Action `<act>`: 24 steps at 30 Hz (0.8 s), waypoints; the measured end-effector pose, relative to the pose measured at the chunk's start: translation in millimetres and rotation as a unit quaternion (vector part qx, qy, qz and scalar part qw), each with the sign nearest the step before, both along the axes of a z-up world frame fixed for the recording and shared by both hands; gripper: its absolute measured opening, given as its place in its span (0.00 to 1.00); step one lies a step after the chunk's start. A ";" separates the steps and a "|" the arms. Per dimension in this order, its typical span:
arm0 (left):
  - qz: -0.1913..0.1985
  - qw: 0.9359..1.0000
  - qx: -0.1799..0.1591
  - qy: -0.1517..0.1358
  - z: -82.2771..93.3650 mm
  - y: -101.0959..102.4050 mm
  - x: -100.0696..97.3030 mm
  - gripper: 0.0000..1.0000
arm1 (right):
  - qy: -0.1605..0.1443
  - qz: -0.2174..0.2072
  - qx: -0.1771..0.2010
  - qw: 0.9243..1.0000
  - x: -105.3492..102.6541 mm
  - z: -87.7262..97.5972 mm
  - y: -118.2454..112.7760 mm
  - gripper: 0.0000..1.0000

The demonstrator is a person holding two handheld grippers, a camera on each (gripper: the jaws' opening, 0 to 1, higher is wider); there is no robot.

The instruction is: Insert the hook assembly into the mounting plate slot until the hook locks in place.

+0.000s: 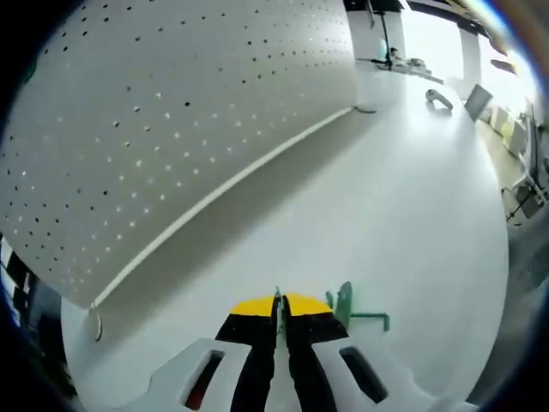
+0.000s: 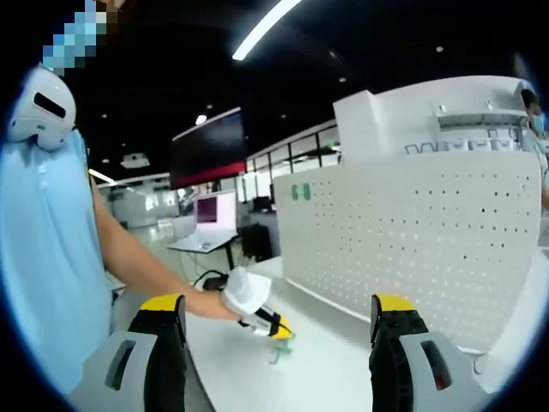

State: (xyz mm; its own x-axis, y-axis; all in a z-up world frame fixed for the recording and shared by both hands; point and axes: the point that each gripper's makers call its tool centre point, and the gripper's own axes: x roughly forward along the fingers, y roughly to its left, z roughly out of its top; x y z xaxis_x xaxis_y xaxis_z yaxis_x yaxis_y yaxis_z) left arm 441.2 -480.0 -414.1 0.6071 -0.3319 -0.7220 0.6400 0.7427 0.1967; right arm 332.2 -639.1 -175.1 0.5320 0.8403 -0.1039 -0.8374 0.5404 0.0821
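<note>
The closed left gripper point(image 1: 278, 302) rests just beside the green hook assembly point(image 1: 353, 314), which lies to its right with its long axis sideways, far nearer than the open, empty right gripper point(image 2: 279, 319).

the left gripper point(image 1: 277, 302) has two black jaws tipped with yellow pads, set in white moulded housings, each with a dark slanted slot; the slot on one side seems to show a red mark, though the edge of the view blurs it. the right gripper point(image 2: 279, 322) has the same make: yellow caps on black jaws, grey-white shells below with a dark slot in each. in the right gripper view the left gripper has a white body and a black and yellow tip. the person point(image 2: 43, 257) wears a light blue short-sleeved shirt.
</note>
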 end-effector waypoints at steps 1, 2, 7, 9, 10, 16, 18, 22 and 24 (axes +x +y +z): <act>0.002 1.000 -0.002 0.001 0.1 0.4 0.1 0.03 | 0.000 0.000 0.000 1.000 -0.1 0.1 -0.1 0.90; 0.002 1.000 -0.001 0.000 -0.1 0.7 0.4 0.03 | 0.000 0.000 0.000 1.000 -0.1 0.2 -0.2 0.90; 0.000 1.000 0.001 -0.001 0.3 2.6 1.0 0.02 | 0.000 0.002 -0.002 1.000 -0.1 0.1 0.8 0.90; 0.003 1.000 -0.005 -0.004 2.2 3.9 2.2 0.02 | -0.001 0.002 -0.002 1.000 -0.2 0.7 1.7 0.90; 0.003 1.000 -0.005 -0.006 3.0 4.5 2.6 0.02 | -0.001 0.003 -0.002 1.000 -0.3 0.9 2.1 0.90; 0.007 1.000 -0.017 -0.013 11.6 8.8 4.2 0.02 | -0.003 0.005 -0.004 1.000 -0.4 2.2 3.8 0.90; 0.009 1.000 -0.021 -0.018 15.4 10.7 5.2 0.02 | -0.004 0.007 -0.004 1.000 -0.6 3.1 5.1 0.90; 0.015 0.999 -0.036 -0.025 25.3 12.3 6.3 0.01 | -0.006 0.010 -0.004 1.000 -1.2 5.4 7.8 0.90; 0.020 0.998 -0.052 -0.036 34.1 11.6 7.4 0.01 | -0.007 0.011 -0.004 1.000 -1.3 6.9 9.5 0.90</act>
State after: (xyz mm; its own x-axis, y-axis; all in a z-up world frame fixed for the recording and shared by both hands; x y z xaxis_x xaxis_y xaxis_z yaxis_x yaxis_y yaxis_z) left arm 448.7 -468.4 -380.0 0.6699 -0.3772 -0.6395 0.5968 0.7860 0.1615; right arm 330.9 -629.6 -168.2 0.5145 0.8512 -0.1035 -0.8503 0.5221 0.0661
